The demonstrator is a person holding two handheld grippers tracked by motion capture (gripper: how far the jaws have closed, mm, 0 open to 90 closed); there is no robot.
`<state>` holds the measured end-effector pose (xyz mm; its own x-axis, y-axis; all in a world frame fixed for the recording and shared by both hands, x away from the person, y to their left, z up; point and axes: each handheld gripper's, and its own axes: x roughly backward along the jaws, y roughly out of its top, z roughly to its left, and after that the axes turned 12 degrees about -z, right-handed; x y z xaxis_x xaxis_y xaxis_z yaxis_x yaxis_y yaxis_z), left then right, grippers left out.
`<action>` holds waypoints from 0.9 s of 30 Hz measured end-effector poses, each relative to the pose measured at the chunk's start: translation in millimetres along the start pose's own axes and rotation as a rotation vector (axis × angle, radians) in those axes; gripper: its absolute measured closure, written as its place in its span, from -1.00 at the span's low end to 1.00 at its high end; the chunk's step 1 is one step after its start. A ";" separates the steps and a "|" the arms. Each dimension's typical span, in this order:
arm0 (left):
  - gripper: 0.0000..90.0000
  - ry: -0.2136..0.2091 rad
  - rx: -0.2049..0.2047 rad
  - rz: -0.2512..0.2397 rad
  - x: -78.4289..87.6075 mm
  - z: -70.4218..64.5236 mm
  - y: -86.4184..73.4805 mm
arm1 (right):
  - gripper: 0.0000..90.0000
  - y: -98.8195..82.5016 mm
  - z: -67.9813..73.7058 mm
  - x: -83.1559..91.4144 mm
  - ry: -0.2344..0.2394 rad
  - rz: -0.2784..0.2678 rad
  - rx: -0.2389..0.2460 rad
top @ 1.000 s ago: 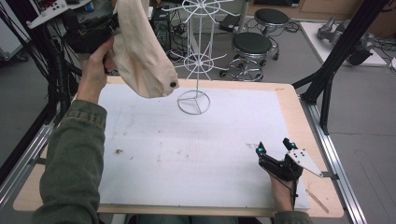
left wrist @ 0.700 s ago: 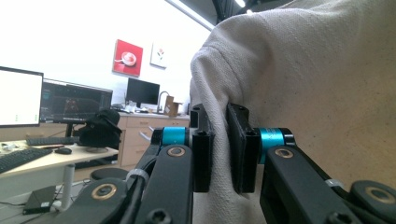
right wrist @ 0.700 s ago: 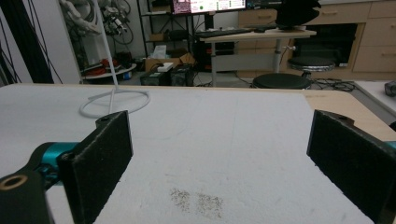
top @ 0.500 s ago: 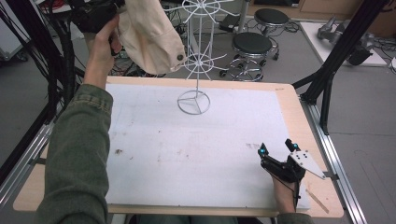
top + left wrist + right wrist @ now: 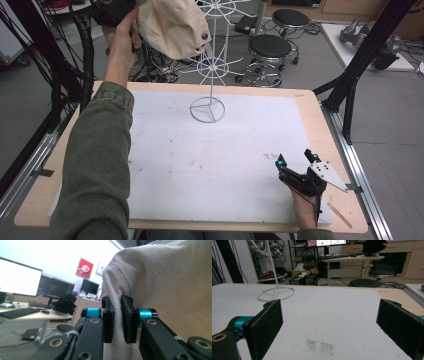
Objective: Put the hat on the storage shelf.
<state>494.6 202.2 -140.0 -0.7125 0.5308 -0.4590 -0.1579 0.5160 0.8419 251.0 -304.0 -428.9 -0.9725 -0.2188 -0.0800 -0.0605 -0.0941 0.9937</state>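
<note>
A: Where's the cap (image 5: 172, 25)?

B: Raised high at the table's far left, just beside the top of the white wire rack (image 5: 212, 65). Your left gripper (image 5: 117, 315) pinches a fold of its beige cloth between 2 pads.

A: And your right gripper (image 5: 296, 161)?

B: Resting low on the white mat (image 5: 200, 165), jaws spread wide, holding nothing.

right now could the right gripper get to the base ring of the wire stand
Probably yes. The right gripper rests open on the white mat, and the stretch of mat up to the stand's base ring looks bare. The left gripper holds the beige cap up high, out of that path.
</note>
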 end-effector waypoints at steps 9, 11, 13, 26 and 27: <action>0.79 0.121 -0.087 0.072 -12.7 -3.5 -5.2 | -0.87 -0.9 3.1 -0.6 0.016 0.003 0.008; 0.79 0.154 -0.083 0.075 -15.8 -5.4 -5.9 | -0.87 -1.1 3.4 -0.8 0.014 0.008 0.005; 0.79 0.159 -0.082 0.085 -18.8 -7.5 -6.8 | -0.87 -1.0 3.2 -0.7 0.013 0.007 0.005; 0.74 0.265 -0.256 0.271 -28.4 -19.2 -15.2 | -0.87 -0.9 4.2 -0.6 0.024 0.003 0.011; 0.72 0.267 -0.255 0.287 -28.1 -17.5 -16.3 | -0.87 -0.9 4.3 -0.6 0.023 0.003 0.011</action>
<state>505.1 167.1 -135.9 -0.8977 0.4191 -0.1361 -0.0675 0.1744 0.9823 250.7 -299.6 -429.4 -0.9672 -0.2413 -0.0791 -0.0606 -0.0834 0.9947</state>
